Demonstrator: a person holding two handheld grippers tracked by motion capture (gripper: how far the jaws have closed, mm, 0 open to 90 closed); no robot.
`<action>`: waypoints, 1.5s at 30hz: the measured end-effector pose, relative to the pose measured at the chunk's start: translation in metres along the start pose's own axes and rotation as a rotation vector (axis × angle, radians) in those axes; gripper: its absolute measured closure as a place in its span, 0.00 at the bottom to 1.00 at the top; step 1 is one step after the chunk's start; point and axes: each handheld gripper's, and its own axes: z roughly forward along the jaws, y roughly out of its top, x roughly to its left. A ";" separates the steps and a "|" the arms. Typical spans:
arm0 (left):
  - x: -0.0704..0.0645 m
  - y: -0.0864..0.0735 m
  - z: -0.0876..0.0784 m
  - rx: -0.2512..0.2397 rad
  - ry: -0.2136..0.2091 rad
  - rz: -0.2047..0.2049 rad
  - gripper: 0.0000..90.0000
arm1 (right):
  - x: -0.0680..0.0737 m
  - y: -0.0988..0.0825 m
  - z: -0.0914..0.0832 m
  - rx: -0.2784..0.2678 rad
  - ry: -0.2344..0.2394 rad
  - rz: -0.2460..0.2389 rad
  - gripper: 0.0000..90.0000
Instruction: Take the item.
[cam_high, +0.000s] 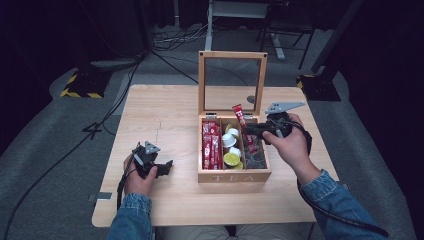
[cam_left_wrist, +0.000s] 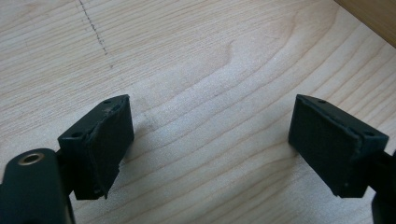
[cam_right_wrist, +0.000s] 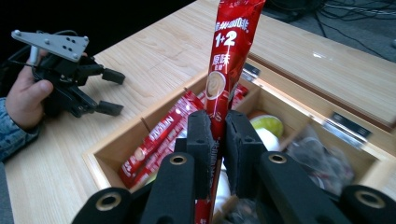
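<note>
Red and glossy, a coffee stick (cam_right_wrist: 227, 60) stands upright, clenched between the pads of the right tool (cam_right_wrist: 218, 140), which hovers over the tea box (cam_high: 235, 176). Seen from above, that stick (cam_high: 239, 116) rises above the box's right-hand compartments, its top end level with the lower part of the raised glass lid (cam_high: 231, 82). The right tool (cam_high: 251, 130) is gripped in the person's right hand (cam_high: 287, 145), jaws pointing toward the counter's left edge.

Inside the box, more red sticks (cam_high: 211, 145) lie in the left compartment, small white and green pods (cam_high: 231, 147) fill the middle one, and dark packets (cam_high: 254, 152) (hard to make out) sit in the right.

The box itself sits right of the counter's middle, its front wall toward the near edge, lid open and upright at the back.

Over near the left part of the near edge, the left tool (cam_high: 168, 167) rests low over the bare wood, jaws spread wide with nothing between them (cam_left_wrist: 210, 149). The counter (cam_high: 165, 115) is pale wood.
</note>
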 end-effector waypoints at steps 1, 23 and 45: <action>0.000 0.000 0.000 0.000 0.000 0.000 0.16 | -0.002 -0.002 -0.003 0.002 -0.005 0.000 0.90; 0.000 0.000 0.000 0.000 0.002 -0.001 0.16 | -0.037 -0.050 -0.060 -0.065 -0.117 0.077 0.90; 0.000 0.000 0.000 -0.002 0.001 -0.004 0.16 | -0.088 -0.090 -0.072 -0.054 -0.195 0.141 0.90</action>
